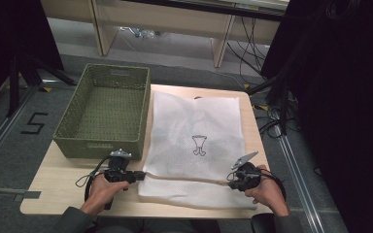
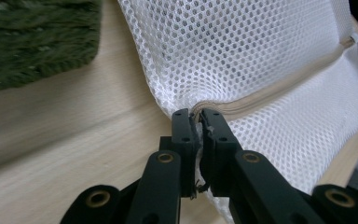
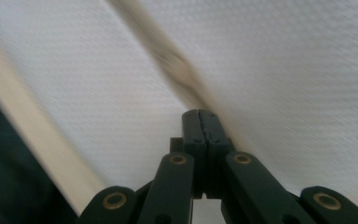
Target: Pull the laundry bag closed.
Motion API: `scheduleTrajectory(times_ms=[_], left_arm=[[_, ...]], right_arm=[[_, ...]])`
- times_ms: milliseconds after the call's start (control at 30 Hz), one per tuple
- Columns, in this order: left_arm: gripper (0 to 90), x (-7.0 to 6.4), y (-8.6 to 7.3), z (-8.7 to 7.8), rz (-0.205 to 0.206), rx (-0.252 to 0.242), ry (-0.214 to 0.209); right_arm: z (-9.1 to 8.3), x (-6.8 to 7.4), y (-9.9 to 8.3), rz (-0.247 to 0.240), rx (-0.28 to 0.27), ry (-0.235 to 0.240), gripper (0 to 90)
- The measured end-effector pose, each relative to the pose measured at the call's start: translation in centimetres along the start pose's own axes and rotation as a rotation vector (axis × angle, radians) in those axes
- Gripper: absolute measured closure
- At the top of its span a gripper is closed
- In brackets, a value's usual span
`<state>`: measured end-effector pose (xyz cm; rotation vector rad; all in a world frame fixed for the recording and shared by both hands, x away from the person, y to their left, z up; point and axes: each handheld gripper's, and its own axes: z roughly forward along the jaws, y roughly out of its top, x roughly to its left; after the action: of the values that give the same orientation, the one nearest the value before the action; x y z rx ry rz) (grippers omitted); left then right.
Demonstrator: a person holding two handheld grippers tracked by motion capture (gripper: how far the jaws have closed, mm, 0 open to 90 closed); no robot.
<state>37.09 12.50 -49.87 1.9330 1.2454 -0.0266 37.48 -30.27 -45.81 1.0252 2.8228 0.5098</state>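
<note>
A white mesh bag (image 1: pixel 194 126) lies flat on the wooden table (image 1: pixel 53 182), with a small black drawing (image 1: pixel 199 144) at its middle and a beige zipper seam (image 2: pixel 279 86) near its front. My left gripper (image 1: pixel 138 175) is shut on the bag's left edge, and in the left gripper view its tips (image 2: pixel 196 114) pinch the mesh (image 2: pixel 242 56) at the zipper's end. My right gripper (image 1: pixel 230 183) is shut on the bag at the right end of the same seam. In the right gripper view its tips (image 3: pixel 199 113) meet on the blurred zipper (image 3: pixel 168 51) and mesh (image 3: pixel 284 70).
An empty green woven basket (image 1: pixel 104 111) stands on the table's left half, touching the bag's left side; its wall (image 2: pixel 32 42) is close by in the left gripper view. The table's front edge (image 3: pixel 32 135) runs just behind the right gripper. Cables and a black curtain lie to the right.
</note>
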Motion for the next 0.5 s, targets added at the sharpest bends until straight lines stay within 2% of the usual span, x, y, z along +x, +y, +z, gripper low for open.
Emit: scheduleTrajectory(times_ms=[33, 100, 167, 333, 367, 500], left_arm=[[83.8, 0.2, 0.0, -0.1, -0.009, -0.007, 0.002], [83.7, 0.2, 0.1, -0.3, -0.019, -0.012, -0.008], [83.7, -0.1, 0.2, -0.2, -0.004, -0.009, -0.005], [83.3, -0.2, 0.0, 0.2, -0.002, 0.005, -0.015], [83.2, -0.2, 0.0, 0.2, -0.002, 0.005, -0.017], [82.9, -0.2, 0.0, 0.2, 0.0, 0.005, -0.02]], right_arm=[[-0.1, -0.4, -0.4, 0.017, 0.005, -0.007, 90.0], [-0.5, -0.9, -1.0, 0.051, -0.064, 0.064, 90.0], [-0.9, -0.9, -1.0, 0.042, -0.072, 0.046, 90.0], [-0.4, -0.2, -0.3, 0.013, -0.099, 0.09, 90.0], [-0.2, -0.1, -0.1, 0.006, -0.101, 0.092, 87.6], [0.7, -0.1, 0.4, 0.032, -0.107, 0.095, 77.1]])
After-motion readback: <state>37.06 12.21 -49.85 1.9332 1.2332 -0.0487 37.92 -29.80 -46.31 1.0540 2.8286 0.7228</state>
